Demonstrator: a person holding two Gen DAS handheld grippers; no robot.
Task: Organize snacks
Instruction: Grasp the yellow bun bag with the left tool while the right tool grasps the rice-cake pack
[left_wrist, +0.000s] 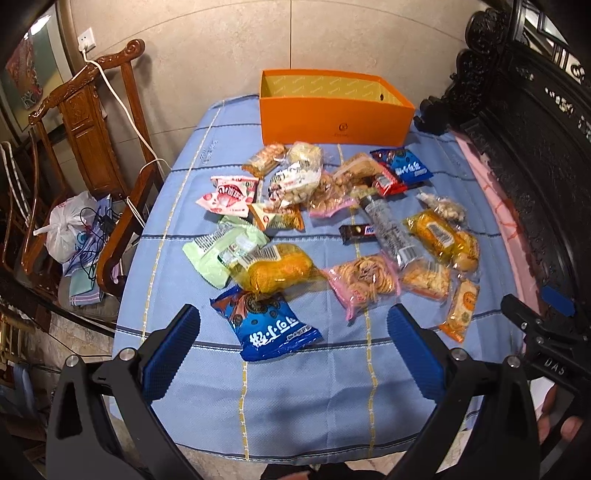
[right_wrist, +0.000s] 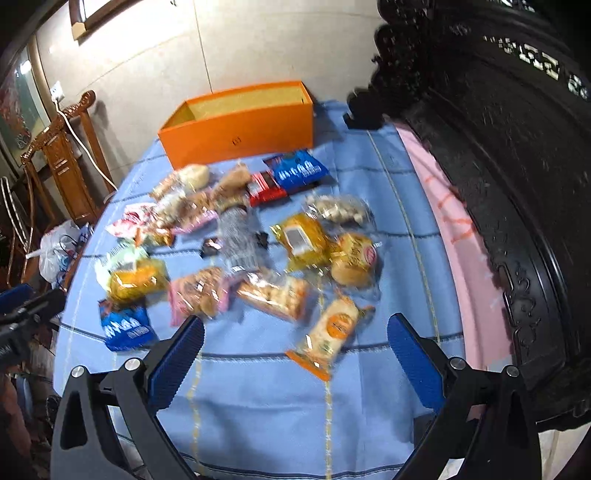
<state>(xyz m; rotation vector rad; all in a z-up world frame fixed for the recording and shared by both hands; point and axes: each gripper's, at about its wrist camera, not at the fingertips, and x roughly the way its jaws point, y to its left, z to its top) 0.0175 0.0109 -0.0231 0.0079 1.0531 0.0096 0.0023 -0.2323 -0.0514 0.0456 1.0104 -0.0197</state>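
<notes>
We see a light blue woven cloth (left_wrist: 295, 387) over the desk, crossed by dark blue stripes and thin yellow dashed lines. At the upper centre sits a bright orange cardboard box (left_wrist: 334, 118) with a pale yellow printed lining. Low in the left wrist frame lies a glossy blue snack packet (left_wrist: 271, 328) with white lettering and dark cookie pictures. Beside it we note a pale green wrapper (left_wrist: 221, 249), a yellow mesh-patterned bag (left_wrist: 277, 267), and a pink-edged cracker pack (left_wrist: 360, 282). The jaws carry ribbed blue pads on black frames. A pink cloth strip (right_wrist: 454, 236) with orange marks borders the right.
</notes>
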